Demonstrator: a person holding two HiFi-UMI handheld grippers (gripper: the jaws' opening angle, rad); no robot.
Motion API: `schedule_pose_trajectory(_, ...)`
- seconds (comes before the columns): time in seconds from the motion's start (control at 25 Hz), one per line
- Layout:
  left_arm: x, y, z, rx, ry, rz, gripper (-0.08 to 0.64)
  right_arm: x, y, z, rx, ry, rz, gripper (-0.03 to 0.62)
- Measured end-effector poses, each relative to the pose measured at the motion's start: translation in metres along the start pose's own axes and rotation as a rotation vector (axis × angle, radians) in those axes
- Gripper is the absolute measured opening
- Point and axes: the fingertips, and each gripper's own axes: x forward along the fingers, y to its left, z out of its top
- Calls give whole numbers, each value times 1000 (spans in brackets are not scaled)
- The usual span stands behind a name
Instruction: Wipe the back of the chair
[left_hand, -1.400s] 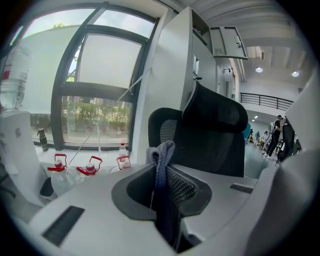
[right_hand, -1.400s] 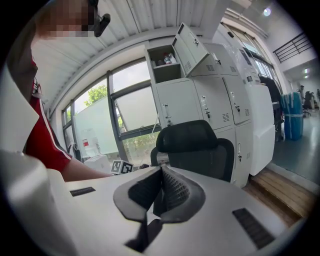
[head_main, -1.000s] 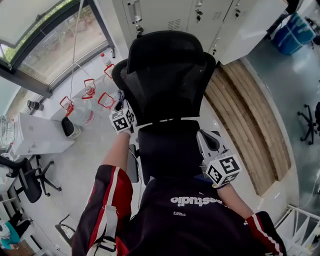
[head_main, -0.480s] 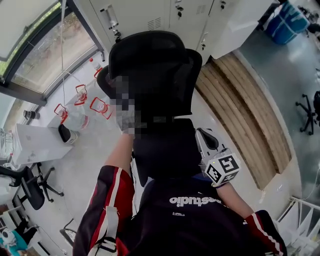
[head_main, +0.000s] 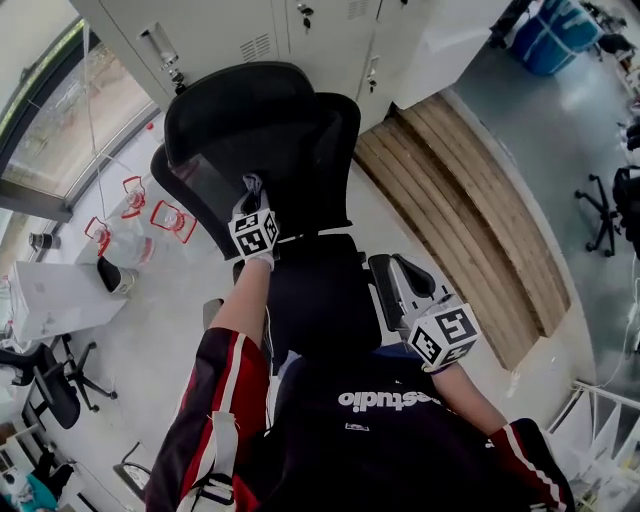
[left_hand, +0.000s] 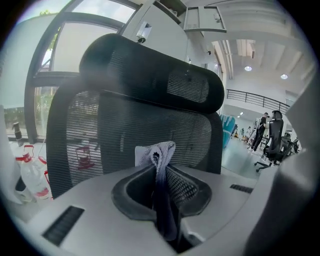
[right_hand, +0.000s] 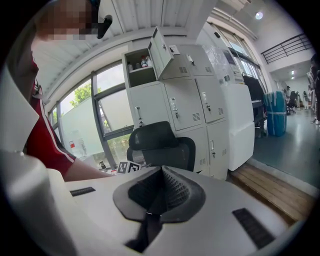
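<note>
A black mesh office chair (head_main: 270, 130) with a headrest stands in front of me, its backrest (left_hand: 125, 125) facing the left gripper. My left gripper (head_main: 251, 200) is shut on a small grey-white cloth (left_hand: 159, 152), which it holds up close to the lower middle of the backrest mesh. I cannot tell whether the cloth (head_main: 250, 186) touches the mesh. My right gripper (right_hand: 161, 176) is shut with nothing in it. Its marker cube (head_main: 445, 337) hangs low by the chair's right armrest (head_main: 400, 285), away from the backrest.
Grey metal lockers (head_main: 270, 35) stand right behind the chair, one door open (right_hand: 160, 50). A wooden platform (head_main: 470, 190) lies to the right. Water jugs with red handles (head_main: 150, 220) sit by the window on the left. Other office chairs (head_main: 50, 385) stand at the edges.
My left gripper with the cloth has moved from the backrest's left edge towards its middle. The head view has swung, so the chair sits further left. The right gripper has stayed put.
</note>
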Motion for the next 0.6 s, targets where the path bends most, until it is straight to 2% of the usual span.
schedule_pose_trajectory(0.4, 45, -104, -12, 26, 22, -69, 63, -35, -80, -1, 35, -13, -68, 15)
schedule_pose_trajectory(0.6, 69, -169, -16, 56, 38, -158, 63, -53, -108, -3, 57, -28, -119, 15)
